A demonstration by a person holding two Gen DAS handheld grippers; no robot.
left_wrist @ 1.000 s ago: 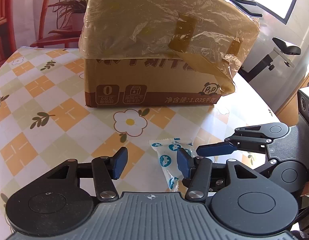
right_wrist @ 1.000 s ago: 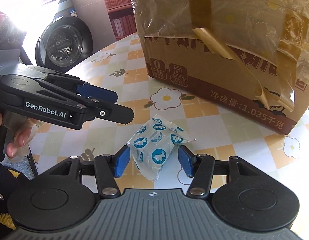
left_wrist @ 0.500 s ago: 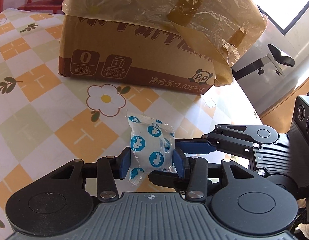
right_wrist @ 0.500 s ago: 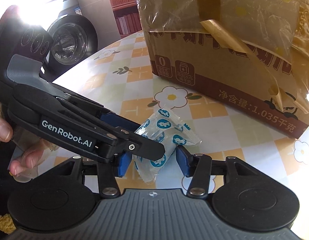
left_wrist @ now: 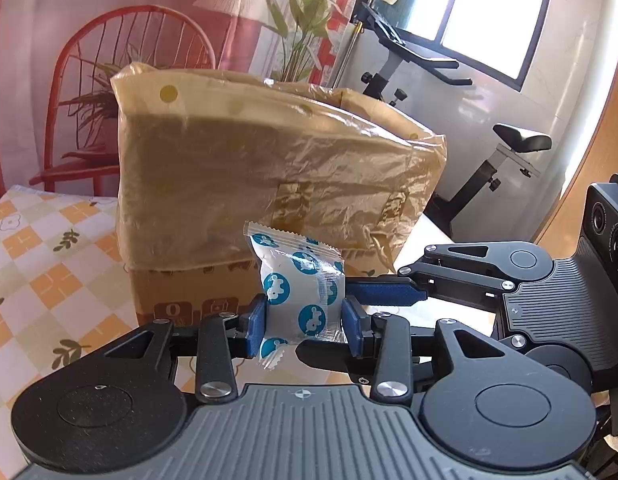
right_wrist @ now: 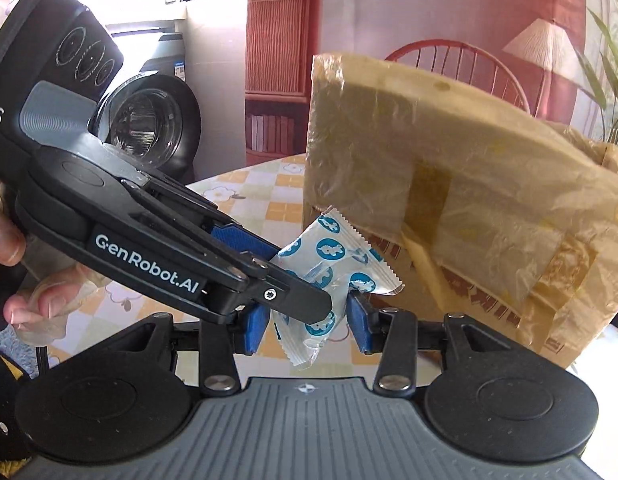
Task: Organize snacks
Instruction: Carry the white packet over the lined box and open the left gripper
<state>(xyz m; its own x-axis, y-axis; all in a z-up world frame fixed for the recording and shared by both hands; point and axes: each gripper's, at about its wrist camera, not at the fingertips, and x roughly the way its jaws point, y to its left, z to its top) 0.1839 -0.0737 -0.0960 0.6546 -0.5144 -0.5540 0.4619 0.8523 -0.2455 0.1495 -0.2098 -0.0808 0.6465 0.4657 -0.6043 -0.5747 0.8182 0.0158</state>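
Red chair (left_wrist: 125, 92), bright window (left_wrist: 497, 12)

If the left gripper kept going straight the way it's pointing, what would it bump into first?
Probably the brown cardboard box wrapped in crinkly plastic, which stands right behind the white snack packet with blue dots that the left gripper carries; depth is unclear.

- My left gripper's (left_wrist: 303, 322) pads cover both side edges of the snack packet (left_wrist: 299, 292), and its lower tail dips behind my own finger links.
- From my right gripper (right_wrist: 307, 324), the left gripper's black arm crosses the packet's near half, so I cannot tell where my left-hand pad meets it.
- The cardboard box (left_wrist: 181, 300) ahead of my left gripper is wrapped in crinkled plastic; its print is mostly covered and unreadable.
- My hand (right_wrist: 13, 276) on the left gripper's handle is cut off by the picture's edge.
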